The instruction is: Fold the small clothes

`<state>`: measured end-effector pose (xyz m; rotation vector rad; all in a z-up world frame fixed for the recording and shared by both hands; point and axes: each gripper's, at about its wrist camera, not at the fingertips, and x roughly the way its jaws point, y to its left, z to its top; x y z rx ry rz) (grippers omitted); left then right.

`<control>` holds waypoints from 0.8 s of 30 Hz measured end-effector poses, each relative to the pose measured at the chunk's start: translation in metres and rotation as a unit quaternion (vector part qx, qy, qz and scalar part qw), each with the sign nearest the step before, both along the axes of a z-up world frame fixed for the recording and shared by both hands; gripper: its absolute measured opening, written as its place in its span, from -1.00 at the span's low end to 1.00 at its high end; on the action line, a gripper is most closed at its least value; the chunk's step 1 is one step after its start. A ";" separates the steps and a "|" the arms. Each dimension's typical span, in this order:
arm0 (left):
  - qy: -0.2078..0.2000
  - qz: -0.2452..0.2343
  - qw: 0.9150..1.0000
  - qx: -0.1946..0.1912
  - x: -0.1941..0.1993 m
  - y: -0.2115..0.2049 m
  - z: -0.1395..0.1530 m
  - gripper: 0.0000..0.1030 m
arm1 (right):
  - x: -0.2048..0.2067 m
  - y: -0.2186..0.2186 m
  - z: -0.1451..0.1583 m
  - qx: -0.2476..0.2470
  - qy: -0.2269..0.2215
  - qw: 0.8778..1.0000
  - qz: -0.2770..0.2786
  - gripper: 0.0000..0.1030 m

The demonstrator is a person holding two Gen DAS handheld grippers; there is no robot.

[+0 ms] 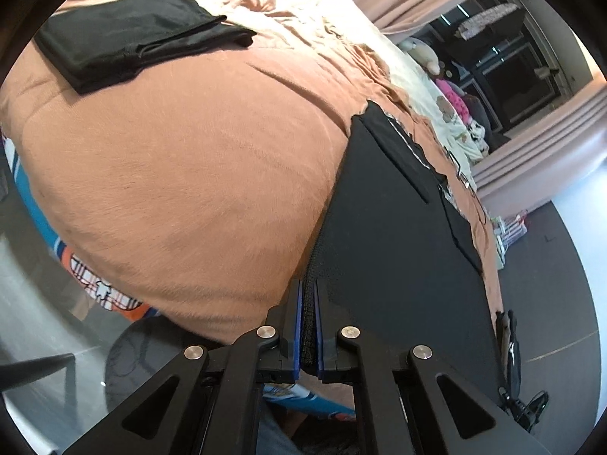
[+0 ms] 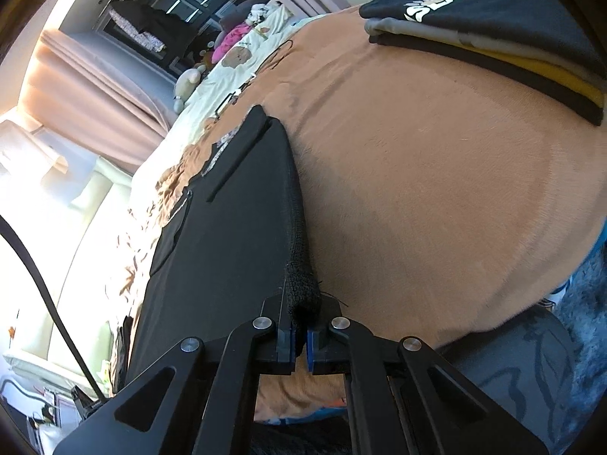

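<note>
— Where's the black garment (image 1: 398, 246)?
— Stretched over the bed (image 1: 189, 170), its long axis running away from both grippers.
— Fingers?
— Left gripper (image 1: 308, 335) and right gripper (image 2: 299, 335) each clenched on its near hem.

The black garment (image 1: 398, 246) is matt cloth, smooth across its flat panel, with a coarser ribbed knit along the edge clamped in the left gripper (image 1: 308, 326); the same knit edge bunches rough and fuzzy in the right gripper (image 2: 301, 326); both grippers look like matt black plastic with shiny metal pivot pins and blue pads; the orange blanket (image 1: 189, 159) is soft, short-napped fleece; the folded black cloth (image 1: 125, 38) has a faint sheen.
</note>
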<state>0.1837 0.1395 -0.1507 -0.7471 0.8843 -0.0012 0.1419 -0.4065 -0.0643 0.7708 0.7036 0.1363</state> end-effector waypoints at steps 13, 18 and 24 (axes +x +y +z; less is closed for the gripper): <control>0.038 -0.030 0.998 -0.040 0.012 0.006 -0.035 -0.47 | 0.014 -0.013 -0.005 -0.010 0.018 1.000 -0.006 -1.00; 0.040 -0.026 0.997 -0.061 -0.001 0.011 -0.040 -0.13 | 0.016 -0.015 -0.006 -0.017 0.017 1.000 -0.008 -1.00; 0.039 -0.046 0.994 -0.096 -0.004 0.003 -0.054 -0.02 | 0.020 -0.015 -0.008 -0.016 0.022 1.000 -0.007 -1.00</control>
